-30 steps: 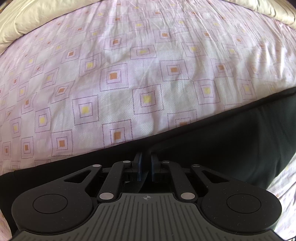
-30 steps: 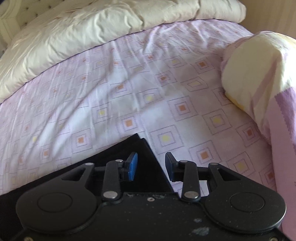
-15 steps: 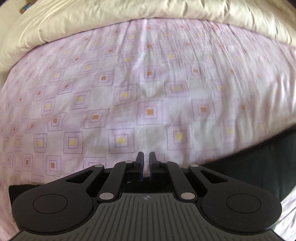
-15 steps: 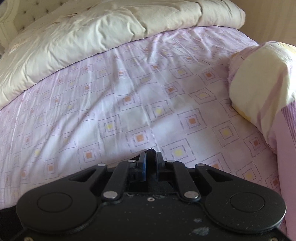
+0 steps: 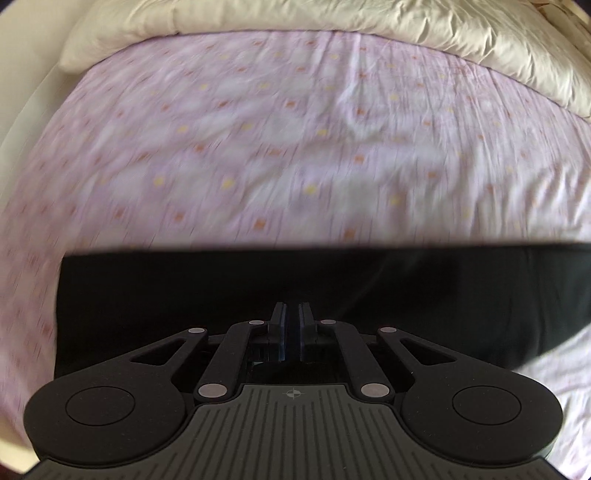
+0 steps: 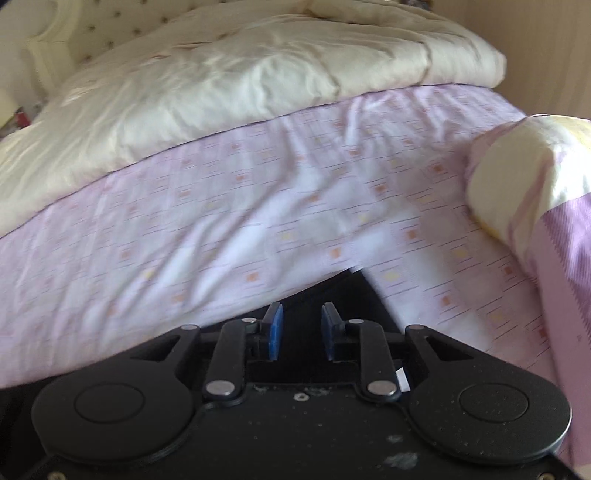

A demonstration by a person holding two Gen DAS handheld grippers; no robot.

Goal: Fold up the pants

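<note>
Pants (image 5: 177,295) spread as dark cloth under and ahead of the left gripper (image 5: 290,325), its jaws nearly together; whether they pinch cloth is unclear. The right gripper (image 6: 302,325) stands parted over a corner. Beyond lies the patterned sheet (image 5: 295,147).

The left gripper (image 5: 290,325) has its fingers (image 5: 279,326) pressed nearly together, only a thin slit between the blue pads; the right gripper (image 6: 302,325) holds its fingers (image 6: 274,326) parted, a clear gap between them.

Sunlit bed (image 5: 295,147), cream duvet (image 6: 221,85), tufted headboard (image 6: 92,33)
</note>
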